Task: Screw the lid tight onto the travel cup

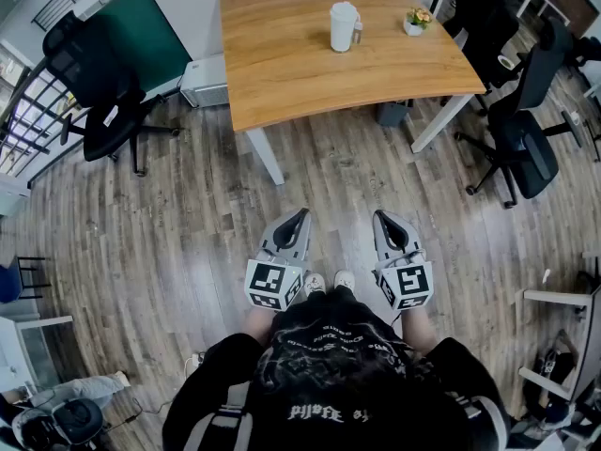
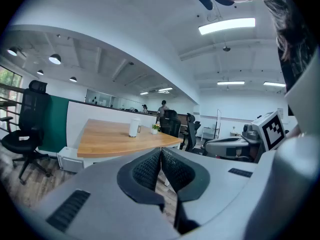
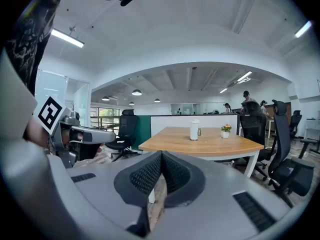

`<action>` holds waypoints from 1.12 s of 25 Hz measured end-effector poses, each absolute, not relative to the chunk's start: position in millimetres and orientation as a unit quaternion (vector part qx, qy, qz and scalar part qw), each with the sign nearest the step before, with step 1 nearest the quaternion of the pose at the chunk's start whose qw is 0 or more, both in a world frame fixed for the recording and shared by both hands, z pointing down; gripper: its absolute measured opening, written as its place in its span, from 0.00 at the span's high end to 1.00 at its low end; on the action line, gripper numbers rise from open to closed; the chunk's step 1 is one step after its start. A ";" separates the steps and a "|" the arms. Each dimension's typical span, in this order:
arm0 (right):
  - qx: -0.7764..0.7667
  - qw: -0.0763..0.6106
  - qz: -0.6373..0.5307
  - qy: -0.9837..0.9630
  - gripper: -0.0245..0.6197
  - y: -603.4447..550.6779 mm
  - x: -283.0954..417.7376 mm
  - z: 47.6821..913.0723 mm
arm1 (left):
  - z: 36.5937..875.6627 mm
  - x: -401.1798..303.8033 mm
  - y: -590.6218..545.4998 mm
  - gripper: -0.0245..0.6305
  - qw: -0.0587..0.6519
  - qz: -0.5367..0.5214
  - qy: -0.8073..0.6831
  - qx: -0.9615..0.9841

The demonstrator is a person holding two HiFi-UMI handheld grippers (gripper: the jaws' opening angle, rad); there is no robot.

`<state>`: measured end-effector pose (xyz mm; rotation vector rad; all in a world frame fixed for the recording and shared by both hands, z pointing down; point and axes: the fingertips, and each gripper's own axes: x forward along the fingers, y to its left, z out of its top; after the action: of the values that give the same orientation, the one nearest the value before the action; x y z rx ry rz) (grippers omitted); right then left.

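Note:
A white travel cup (image 1: 344, 26) with its lid on stands upright near the far side of a wooden table (image 1: 282, 73). It shows small in the left gripper view as the cup (image 2: 134, 127) and in the right gripper view as the cup (image 3: 194, 130). My left gripper (image 1: 302, 214) and right gripper (image 1: 380, 216) hang side by side over the floor, well short of the table. Both are shut and empty, jaw tips meeting in the left gripper view (image 2: 160, 150) and the right gripper view (image 3: 161, 154).
A small potted plant (image 1: 417, 20) sits right of the cup. Black office chairs stand at the left (image 1: 99, 92) and right (image 1: 526, 130) of the table. A white box (image 1: 203, 81) rests on the floor by the table's left leg. Wood floor lies between me and the table.

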<state>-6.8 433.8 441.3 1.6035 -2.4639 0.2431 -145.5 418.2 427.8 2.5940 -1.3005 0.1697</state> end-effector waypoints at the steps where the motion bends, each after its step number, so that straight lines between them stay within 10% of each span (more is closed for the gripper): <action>1: 0.541 0.097 0.082 -0.832 0.95 435.7 -7.0 440.6 | 427.9 -146.0 420.6 0.92 0.119 0.058 -0.445 0.886; 14: 0.556 0.080 0.085 -0.823 0.95 439.0 24.4 435.2 | 428.9 -126.4 433.2 0.90 0.141 0.041 -0.446 0.883; 21: 0.502 0.070 0.108 -0.855 0.27 433.4 32.3 438.0 | 427.2 -94.9 431.7 0.41 0.151 0.024 -0.412 0.898; 28: 0.489 0.077 0.102 -0.863 0.22 425.1 57.8 442.7 | 436.1 -69.9 426.0 0.34 0.129 0.044 -0.432 0.892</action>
<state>57.8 425.1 442.7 1.4653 -2.5848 0.3052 -69.9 426.0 436.1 2.5921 -1.2552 0.1280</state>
